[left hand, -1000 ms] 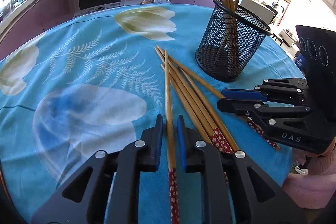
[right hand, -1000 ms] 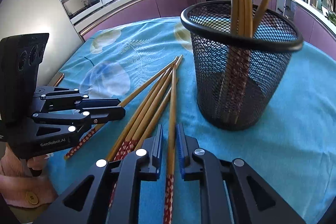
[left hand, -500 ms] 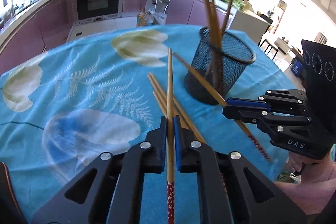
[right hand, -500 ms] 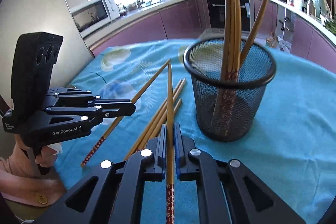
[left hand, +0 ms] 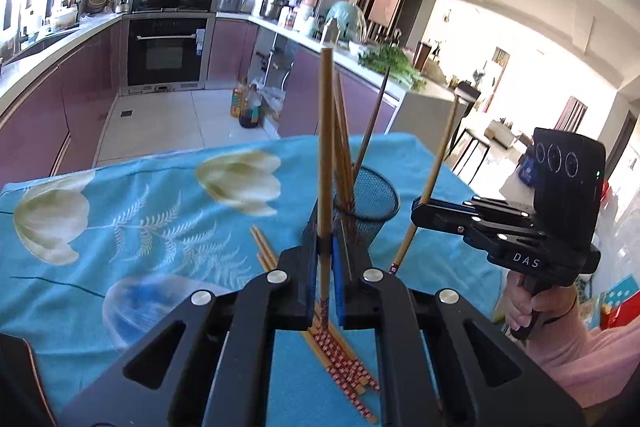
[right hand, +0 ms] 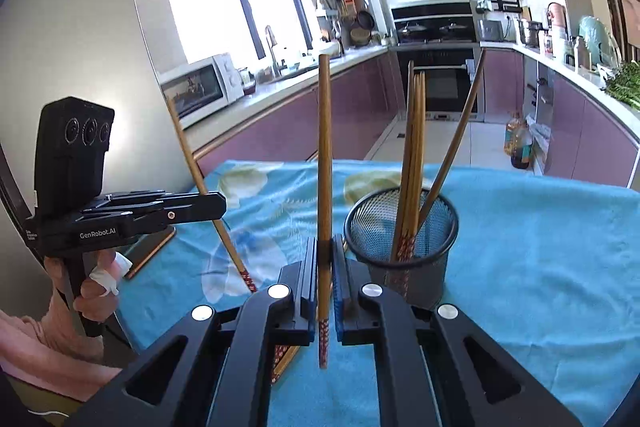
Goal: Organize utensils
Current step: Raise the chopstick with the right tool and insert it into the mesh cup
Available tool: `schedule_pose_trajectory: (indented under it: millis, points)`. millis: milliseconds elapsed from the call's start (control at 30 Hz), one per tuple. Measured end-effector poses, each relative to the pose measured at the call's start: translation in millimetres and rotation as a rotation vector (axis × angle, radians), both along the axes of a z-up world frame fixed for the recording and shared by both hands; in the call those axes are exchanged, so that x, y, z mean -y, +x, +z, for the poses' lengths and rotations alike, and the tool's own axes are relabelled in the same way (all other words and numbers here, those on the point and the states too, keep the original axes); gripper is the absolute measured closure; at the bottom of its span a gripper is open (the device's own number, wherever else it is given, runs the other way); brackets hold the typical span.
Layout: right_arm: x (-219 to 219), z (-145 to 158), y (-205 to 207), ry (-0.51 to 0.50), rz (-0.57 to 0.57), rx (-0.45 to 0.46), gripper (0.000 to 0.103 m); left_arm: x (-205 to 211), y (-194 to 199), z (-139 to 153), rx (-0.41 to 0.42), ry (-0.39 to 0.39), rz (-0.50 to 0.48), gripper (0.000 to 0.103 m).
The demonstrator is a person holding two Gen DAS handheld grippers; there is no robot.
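Once both grippers clamped and lifted, left gripper (left hand: 327,259) and right gripper (right hand: 327,267) each held one chopstick (left hand: 326,147) clear of the table (left hand: 120,227), cup (right hand: 402,227) at 1 o'clock next.

A home kitchen — built-in oven (left hand: 166,53) under a hob, mauve cabinets (right hand: 592,131) beside it, microwave (right hand: 200,87) left of the sink.

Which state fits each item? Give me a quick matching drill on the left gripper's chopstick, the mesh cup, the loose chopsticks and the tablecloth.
Items:
1. left gripper's chopstick
2. mesh cup
3. loose chopsticks
4. tablecloth

States:
A. lying flat on the table
B. blue with pale flowers
C. clamped, lifted clear
D. holding upright chopsticks

Pairs: 1-C, 2-D, 3-A, 4-B
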State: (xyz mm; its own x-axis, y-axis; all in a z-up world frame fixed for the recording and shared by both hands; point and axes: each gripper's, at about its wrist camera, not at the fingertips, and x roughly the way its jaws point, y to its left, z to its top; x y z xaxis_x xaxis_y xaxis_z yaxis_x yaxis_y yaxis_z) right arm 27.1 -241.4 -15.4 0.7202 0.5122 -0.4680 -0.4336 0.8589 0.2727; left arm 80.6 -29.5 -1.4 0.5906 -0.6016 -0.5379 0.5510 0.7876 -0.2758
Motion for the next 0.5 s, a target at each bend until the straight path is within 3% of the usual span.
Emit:
schedule_pose_trajectory:
  millis: [233, 500]
  points:
    - [16, 29, 2, 0.025, -0.02, 0.073, 0.097, 8, 9, 29, 0.064, -0.072, -0.008, 0.096]
    - [34, 57, 8, 0.03, -0.057, 0.149, 0.097, 27, 21, 61, 0.139, -0.101, -0.028, 0.096]
